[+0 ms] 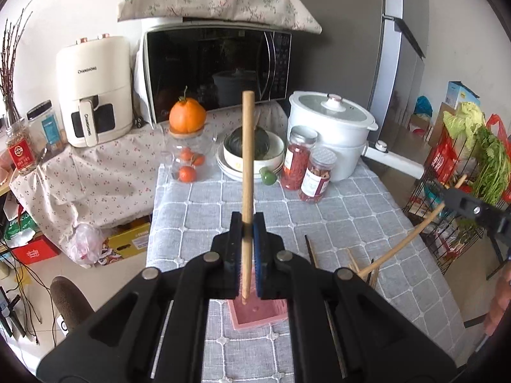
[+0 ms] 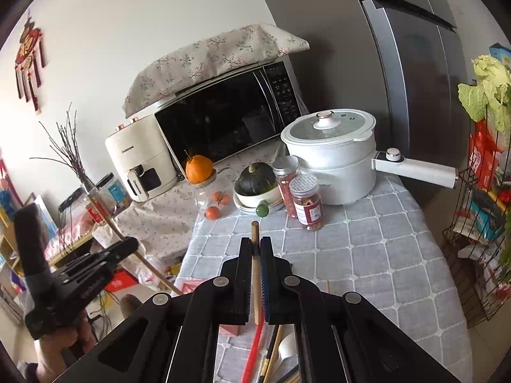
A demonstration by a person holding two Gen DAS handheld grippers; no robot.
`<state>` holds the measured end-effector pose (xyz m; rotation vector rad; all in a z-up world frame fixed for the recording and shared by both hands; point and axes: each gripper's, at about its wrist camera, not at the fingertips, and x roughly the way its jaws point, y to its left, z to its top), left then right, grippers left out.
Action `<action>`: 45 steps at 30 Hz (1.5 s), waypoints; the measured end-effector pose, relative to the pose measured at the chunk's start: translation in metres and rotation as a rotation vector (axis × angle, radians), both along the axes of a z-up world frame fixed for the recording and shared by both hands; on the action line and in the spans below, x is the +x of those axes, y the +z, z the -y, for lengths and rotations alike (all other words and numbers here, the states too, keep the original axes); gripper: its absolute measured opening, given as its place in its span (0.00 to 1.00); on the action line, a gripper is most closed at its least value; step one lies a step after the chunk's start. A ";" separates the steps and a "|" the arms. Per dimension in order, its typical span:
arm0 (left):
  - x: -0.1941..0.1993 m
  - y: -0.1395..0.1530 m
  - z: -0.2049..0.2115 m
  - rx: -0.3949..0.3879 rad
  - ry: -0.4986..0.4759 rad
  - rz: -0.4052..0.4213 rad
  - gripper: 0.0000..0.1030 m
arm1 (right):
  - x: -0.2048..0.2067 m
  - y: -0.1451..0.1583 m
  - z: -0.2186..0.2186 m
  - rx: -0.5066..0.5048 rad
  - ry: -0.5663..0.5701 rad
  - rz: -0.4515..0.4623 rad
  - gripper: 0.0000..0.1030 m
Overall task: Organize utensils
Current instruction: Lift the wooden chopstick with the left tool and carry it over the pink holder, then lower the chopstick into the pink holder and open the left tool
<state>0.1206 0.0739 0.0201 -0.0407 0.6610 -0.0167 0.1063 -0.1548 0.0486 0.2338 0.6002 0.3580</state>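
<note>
Your left gripper (image 1: 246, 223) is clamped on a wooden stick (image 1: 247, 159), which runs between the closed pads and projects well past the fingertips, pointing toward the microwave (image 1: 217, 67). The stick's lower end sits over the pink holder (image 1: 258, 314), which rests on the grey quilted table (image 1: 335, 223) directly below the gripper; whether the end touches the holder cannot be determined.

Your right gripper (image 2: 255, 245) is clamped on a second wooden handle (image 2: 255, 271), whose short tip protrudes just beyond the fingertips. Seen from the left wrist camera, this gripper (image 1: 460, 202) holds a long curved wooden utensil (image 1: 402, 242) that slopes down toward the loose utensils on the table, to the right of the pink holder.

Beneath the right gripper, a red utensil (image 2: 252, 351), dark chopsticks (image 2: 271, 354) and a white spoon (image 2: 287, 351) lie on the table, on the near side of the pink holder (image 2: 231, 328).

At the far end of the table from the pink holder stand a white pot (image 1: 332, 127), two jars (image 1: 306, 162) and a bowl holding a green squash (image 1: 255, 150).
</note>
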 end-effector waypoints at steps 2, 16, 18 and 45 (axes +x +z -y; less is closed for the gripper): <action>0.008 -0.009 0.001 0.009 -0.003 -0.035 0.07 | -0.001 0.004 -0.002 -0.008 0.004 0.006 0.05; -0.002 -0.016 -0.027 -0.141 0.051 -0.070 0.56 | -0.029 0.044 -0.010 0.020 0.060 0.137 0.05; -0.014 -0.016 -0.030 -0.174 0.050 -0.065 0.65 | -0.029 0.048 -0.010 0.056 0.070 0.146 0.05; -0.083 -0.047 -0.010 -0.166 -0.002 -0.118 0.77 | 0.029 -0.015 -0.049 0.143 0.115 0.000 0.07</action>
